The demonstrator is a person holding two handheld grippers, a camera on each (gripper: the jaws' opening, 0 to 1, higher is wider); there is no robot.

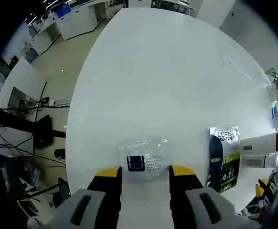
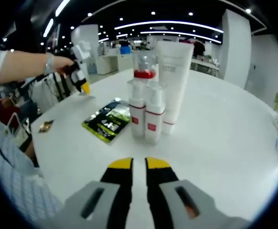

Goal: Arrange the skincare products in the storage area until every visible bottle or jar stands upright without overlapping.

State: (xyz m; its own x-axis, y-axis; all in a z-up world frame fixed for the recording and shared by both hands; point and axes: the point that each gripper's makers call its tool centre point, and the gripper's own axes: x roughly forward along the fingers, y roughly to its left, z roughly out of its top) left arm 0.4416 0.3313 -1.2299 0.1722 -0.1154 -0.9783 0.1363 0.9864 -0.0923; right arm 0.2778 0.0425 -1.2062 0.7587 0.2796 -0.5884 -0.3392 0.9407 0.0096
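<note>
Left tool wide above clear sachet: thin, floppy, slippery; best pinched at an edge. Right tool nearly closed, empty.

Left gripper: jaws held apart, pointed down at the table.
Right gripper: jaws nearly closed, nothing gripped, held level.

**Hidden, cropped or unreadable**

Small print on the clear sachet too blurred to read, near edge tucked behind the fingers. At right edge of left gripper view, lying white tube cut off and smeared by distortion. In right gripper view, red-capped bottle mostly hidden behind two small pump bottles; tiny dark item at left unidentifiable.
</note>
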